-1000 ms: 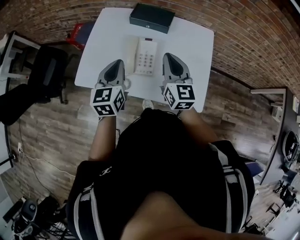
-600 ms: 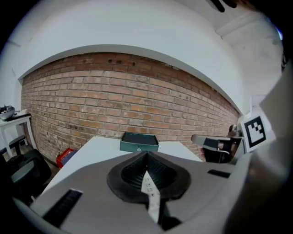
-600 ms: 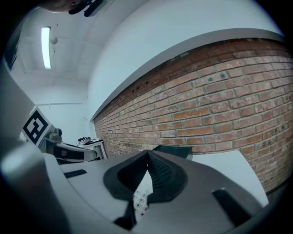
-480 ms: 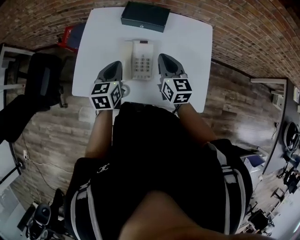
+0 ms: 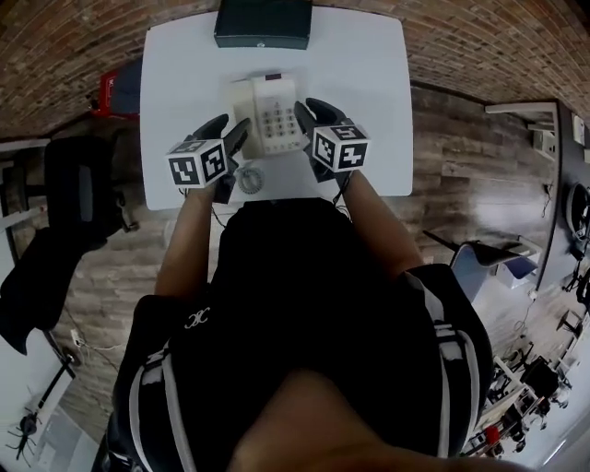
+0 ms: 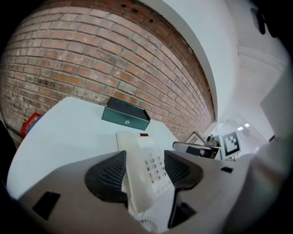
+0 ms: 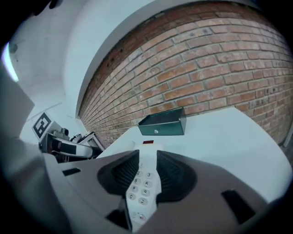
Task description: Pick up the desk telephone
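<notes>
Lower than a second ago, the grey left tongs [image 5: 230, 140] and right tongs [image 5: 309, 115] now flank the cream plastic desk telephone [image 5: 269, 124], where before they hung over the near edge of the white bench [image 5: 369, 83]. The left tongs are released. Their jaws are opening, the handset shows in the gap, and neither pad presses on it. A coiled cord [image 5: 249, 177] lies just right of their body. The telephone rests flat on the bench between the two tongs. The right tongs are likewise released, jaws opening, with keypad buttons showing in their gap. Beyond both tips a dark green rectangular box [image 5: 263, 23] sits shut, its contents hidden.
</notes>
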Available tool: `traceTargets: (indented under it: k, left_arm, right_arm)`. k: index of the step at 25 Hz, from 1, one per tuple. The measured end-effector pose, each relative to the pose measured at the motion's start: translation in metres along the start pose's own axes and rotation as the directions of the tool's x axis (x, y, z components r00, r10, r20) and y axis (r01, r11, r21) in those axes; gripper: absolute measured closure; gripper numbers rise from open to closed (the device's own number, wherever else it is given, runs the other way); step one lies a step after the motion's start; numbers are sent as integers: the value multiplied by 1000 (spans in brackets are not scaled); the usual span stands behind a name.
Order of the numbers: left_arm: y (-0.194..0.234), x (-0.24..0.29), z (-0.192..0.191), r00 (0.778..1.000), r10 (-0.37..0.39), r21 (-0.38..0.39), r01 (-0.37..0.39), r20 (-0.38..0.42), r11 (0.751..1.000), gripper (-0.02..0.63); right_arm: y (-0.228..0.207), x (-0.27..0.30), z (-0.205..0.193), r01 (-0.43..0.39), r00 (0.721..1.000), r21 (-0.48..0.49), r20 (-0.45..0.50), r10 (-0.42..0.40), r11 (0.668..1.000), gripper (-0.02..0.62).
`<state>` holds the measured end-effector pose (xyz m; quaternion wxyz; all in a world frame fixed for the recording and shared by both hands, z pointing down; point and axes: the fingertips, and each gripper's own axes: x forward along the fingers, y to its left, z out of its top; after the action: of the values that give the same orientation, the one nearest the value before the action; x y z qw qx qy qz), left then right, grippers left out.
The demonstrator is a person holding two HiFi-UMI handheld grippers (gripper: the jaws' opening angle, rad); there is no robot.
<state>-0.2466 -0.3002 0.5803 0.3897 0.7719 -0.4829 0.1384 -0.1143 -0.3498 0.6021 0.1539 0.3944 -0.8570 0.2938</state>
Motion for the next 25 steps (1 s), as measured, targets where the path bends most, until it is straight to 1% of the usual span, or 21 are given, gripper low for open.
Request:
traceTargets:
  k: [1,2,4,6,8,11,13,15,17,21,25]
  left_arm:
    - [1,5,-1,999,-27,-12,26,-17,1000,353]
    - [3,10,-3,998,-49,-25,48,-33,999,344]
    - [9,20,-9,995,-81,-58,78,-60,995,318]
    - [16,29,-15,991,-104,-96,96,-82,991,298]
    - [23,36,-18,987,-132,-135,120,-88,984,295]
    - [27,45,-22,977,-199,-193,180,-79,964,293]
    - [28,50,-26,964,-253,-230,230,-76,946,294]
    - [27,53,-30,952,-295,-255,266,-81,930,294]
    - [26,56,-34,945,-315,-265,283,-90,922,293]
    - [29,60,-41,938,-325,-274,283,-119,919,294]
    - [29,62,-44,931,-342,-290,294,-129,911,293]
  right_arm:
    - [-4,4,-5,2,1000,31,-14,-2,1000,497]
    - [-8,8,-9,5,1000,59,-27,-3,998,497]
    - [-15,14,-17,7,999,109,-45,-2,994,472]
    - [-21,19,-20,7,999,157,-47,1,988,460]
    - [-26,24,-23,6,999,185,-54,4,983,459]
    - [-30,32,-32,-4,996,222,-84,23,975,453]
    - [-29,36,-35,-22,994,244,-96,47,969,440]
    - [-25,41,-33,-48,993,241,-98,73,969,437]
    - [-23,45,-34,-57,991,251,-107,86,966,437]
    - [-22,50,-44,-66,982,288,-150,113,955,437]
    - [-22,49,-46,-60,981,309,-160,114,949,437]
